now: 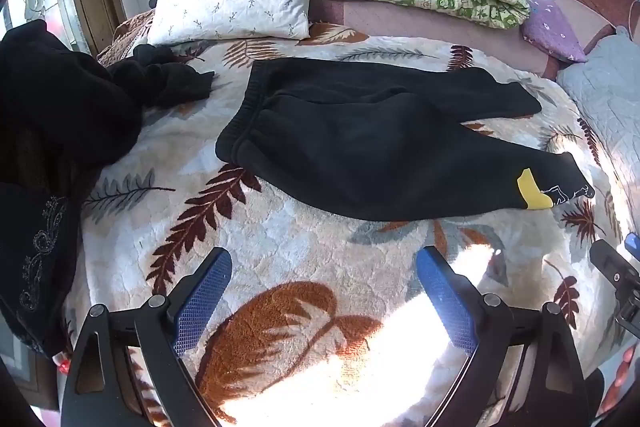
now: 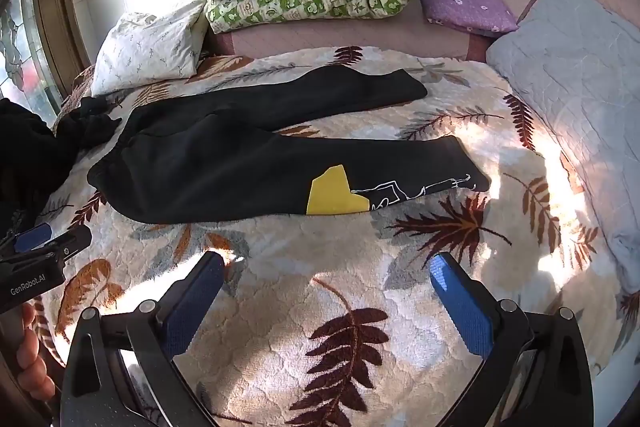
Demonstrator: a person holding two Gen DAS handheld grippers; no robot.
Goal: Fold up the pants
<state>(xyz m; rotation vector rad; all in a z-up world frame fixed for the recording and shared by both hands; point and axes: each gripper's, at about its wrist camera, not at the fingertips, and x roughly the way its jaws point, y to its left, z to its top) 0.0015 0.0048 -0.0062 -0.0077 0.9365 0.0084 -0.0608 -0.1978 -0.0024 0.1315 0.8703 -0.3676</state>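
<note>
Pants (image 1: 372,143) flat on blanket (image 1: 304,251) | left claw (image 1: 324,267) wide | right claw (image 2: 328,271) wide

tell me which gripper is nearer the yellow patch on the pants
Right. The right gripper sits just short of the yellow patch; the left gripper is toward the waistband end.

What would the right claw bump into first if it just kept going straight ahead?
Probably the blanket, then the near leg of the pants. The right claw is open; depth is unclear.
</note>
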